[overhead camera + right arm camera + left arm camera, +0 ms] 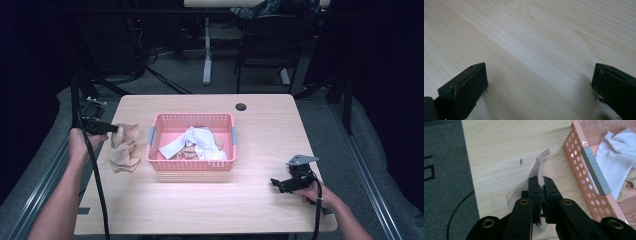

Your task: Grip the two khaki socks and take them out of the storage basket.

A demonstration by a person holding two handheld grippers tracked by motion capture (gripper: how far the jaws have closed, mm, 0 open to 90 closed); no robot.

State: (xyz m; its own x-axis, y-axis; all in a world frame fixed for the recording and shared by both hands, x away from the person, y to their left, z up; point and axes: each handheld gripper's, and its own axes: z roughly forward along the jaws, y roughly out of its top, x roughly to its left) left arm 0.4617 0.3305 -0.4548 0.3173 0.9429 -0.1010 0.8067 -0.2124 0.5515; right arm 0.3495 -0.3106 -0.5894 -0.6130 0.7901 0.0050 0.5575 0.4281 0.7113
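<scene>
Left gripper point(114, 129) at table's left edge, jaws pinched tight on a beige sock point(125, 148); seen along the jaws in the left gripper view, left gripper point(541, 185) bites a narrow fold of the sock point(539, 171), the cuff standing up past the tips and the rest sagging down toward the wooden table point(260, 120). From the high view, sock partly lifted, lower part crumpled on the tabletop just beside the pink plastic basket point(191, 165), not touching its left wall as far as can be told. Basket already holding white socks point(200, 142) and some beige fabric underneath. Right gripper point(278, 183) low over bare table near the front right, well apart from basket and sock; right gripper point(539, 85) jaws wide, nothing between them. Likely step: carry the beige sock over the basket's left rim point(584, 173) and drop it in. To do well: lift first until the trailing end clears the table, otherwise likely to drag and snag on the perforated wall; keep the pinch firm, since only a thin fold is held and could slip; travel rightward high enough for the hanging end to pass the rim and the grey handle clip point(596, 171); release only once the bulk hangs inside, over the white pile. Right gripper probably best kept out of the way, or ready to steady the basket's near wall if it slides.
</scene>
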